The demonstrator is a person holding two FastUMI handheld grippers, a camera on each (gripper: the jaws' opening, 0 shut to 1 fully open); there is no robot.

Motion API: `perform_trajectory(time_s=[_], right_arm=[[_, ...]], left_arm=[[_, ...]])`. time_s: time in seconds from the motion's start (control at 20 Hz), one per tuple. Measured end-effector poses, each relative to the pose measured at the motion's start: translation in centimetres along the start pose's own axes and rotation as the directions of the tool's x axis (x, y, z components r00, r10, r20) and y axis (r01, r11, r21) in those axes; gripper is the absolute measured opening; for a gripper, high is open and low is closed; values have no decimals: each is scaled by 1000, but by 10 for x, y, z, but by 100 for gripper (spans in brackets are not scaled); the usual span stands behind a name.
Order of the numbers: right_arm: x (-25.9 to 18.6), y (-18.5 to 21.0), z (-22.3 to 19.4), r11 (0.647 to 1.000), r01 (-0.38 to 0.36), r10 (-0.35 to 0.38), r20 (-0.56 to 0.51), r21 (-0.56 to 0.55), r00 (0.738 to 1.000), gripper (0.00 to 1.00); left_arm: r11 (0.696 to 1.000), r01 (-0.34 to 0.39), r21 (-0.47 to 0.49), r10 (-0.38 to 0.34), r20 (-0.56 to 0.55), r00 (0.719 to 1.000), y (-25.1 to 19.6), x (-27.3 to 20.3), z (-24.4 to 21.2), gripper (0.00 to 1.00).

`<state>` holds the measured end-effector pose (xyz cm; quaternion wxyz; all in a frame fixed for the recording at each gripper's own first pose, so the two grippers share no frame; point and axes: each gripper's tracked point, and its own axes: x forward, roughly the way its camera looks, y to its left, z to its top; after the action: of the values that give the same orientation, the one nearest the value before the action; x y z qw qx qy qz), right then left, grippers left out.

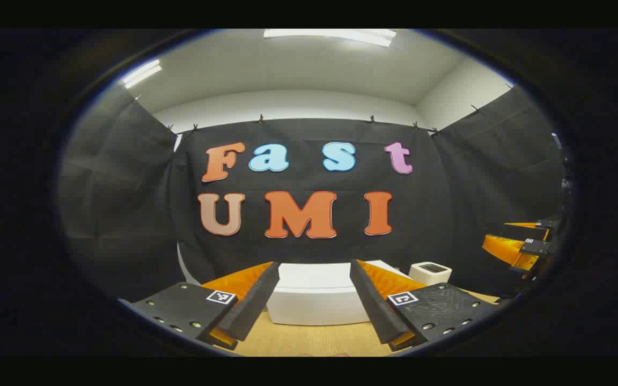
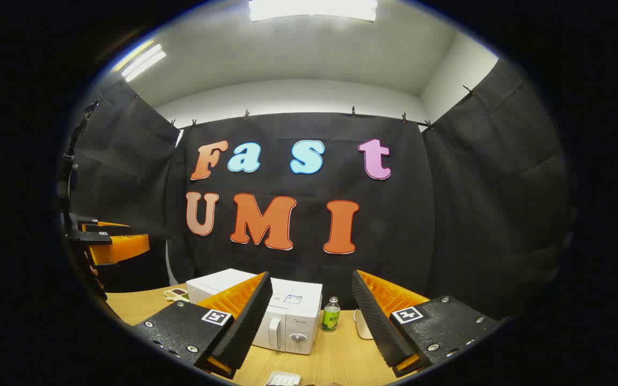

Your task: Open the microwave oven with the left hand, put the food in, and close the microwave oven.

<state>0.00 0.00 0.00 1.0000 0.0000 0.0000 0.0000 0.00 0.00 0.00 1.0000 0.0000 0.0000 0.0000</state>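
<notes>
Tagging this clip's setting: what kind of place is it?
Likely a recording booth staged as a kitchen corner: black cloth walls clipped up around a wooden table with a microwave and a bottle.

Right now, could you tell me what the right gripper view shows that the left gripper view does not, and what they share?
The right gripper view shows the microwave's front with its door handle and dial, door closed, a green bottle right of it, a small white tray at the near table edge, and the left gripper at far left.

The left gripper view shows a small white appliance right of the microwave, and the right gripper at far right.

Both share the white microwave, the wooden table and open fingers holding nothing.
</notes>
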Motion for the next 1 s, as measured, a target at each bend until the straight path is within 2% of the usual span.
perform_trajectory(time_s=[0.1,0.15,0.2,0.5,0.55,0.6,0.9,1.0], right_arm=[[0,1,1,1000,-2,2,3,-5,1000,93],[1,2,2,1000,-2,2,3,-7,1000,93],[1,3,2,1000,-5,5,4,-7,1000,93],[-1,7,0,1000,-13,13,1,-12,1000,93],[-1,7,0,1000,-14,14,-1,-10,1000,93],[-1,7,1,1000,-15,15,-1,-8,1000,93],[-2,6,1,1000,-16,16,0,-8,1000,93],[-2,4,-1,1000,-15,15,-2,-10,1000,93]], left_arm=[[1000,-2,5,2,7,1000,1,-1,3,84],[1000,-3,5,3,8,1000,2,-2,4,89],[1000,-4,5,4,10,1000,2,-3,4,87],[1000,-12,2,12,14,1000,6,-5,5,87],[1000,-12,1,12,15,1000,7,-6,5,83],[1000,-11,-1,11,16,1000,7,-7,7,87],[1000,-9,5,8,16,1000,3,-9,5,89],[1000,-8,5,8,15,1000,2,-8,4,87]])
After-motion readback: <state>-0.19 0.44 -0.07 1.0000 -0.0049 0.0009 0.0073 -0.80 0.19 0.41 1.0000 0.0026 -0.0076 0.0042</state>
